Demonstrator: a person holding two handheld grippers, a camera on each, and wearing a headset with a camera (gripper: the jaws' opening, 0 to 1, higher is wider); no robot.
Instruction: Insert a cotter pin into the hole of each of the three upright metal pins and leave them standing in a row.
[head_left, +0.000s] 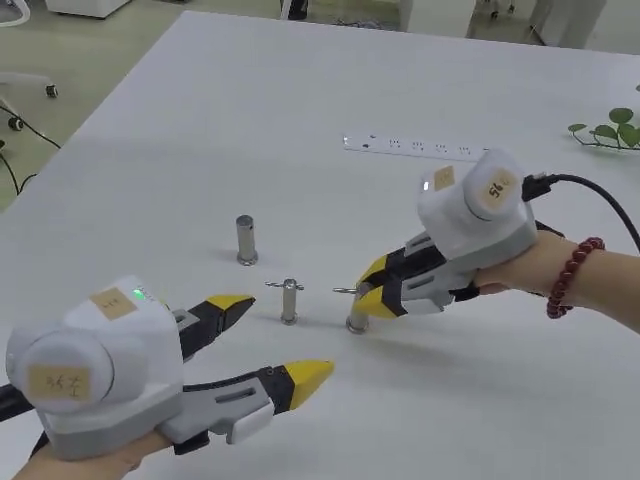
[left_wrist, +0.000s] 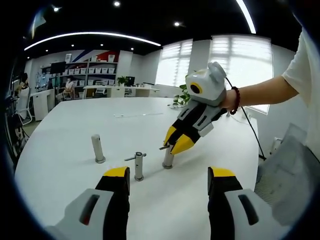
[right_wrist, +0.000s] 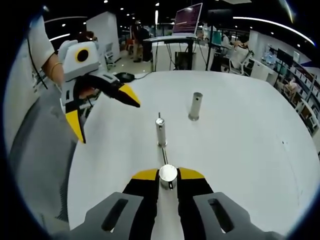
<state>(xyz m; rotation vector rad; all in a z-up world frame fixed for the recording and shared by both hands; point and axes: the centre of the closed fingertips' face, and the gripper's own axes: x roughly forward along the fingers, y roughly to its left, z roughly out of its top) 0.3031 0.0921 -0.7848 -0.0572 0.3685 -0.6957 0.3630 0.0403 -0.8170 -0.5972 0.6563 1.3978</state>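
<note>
Cotter pin (head_left: 345, 290) lies level at centre frame, pinched by the right gripper (head_left: 368, 288), long axis crossing the head of the metal pin (head_left: 356, 322) below; left gripper (head_left: 278, 337), jaws spread, hangs lower left.

The pins (head_left: 246, 240) are bare metal with a dull satin sheen; the cotter pin (head_left: 345, 290) is thin bright wire. The table (head_left: 200, 120) is smooth and matt. The left gripper (head_left: 275, 337) and right gripper (head_left: 368, 286) are matt plastic; the bracelet (head_left: 572, 277) has glossy beads.
</note>
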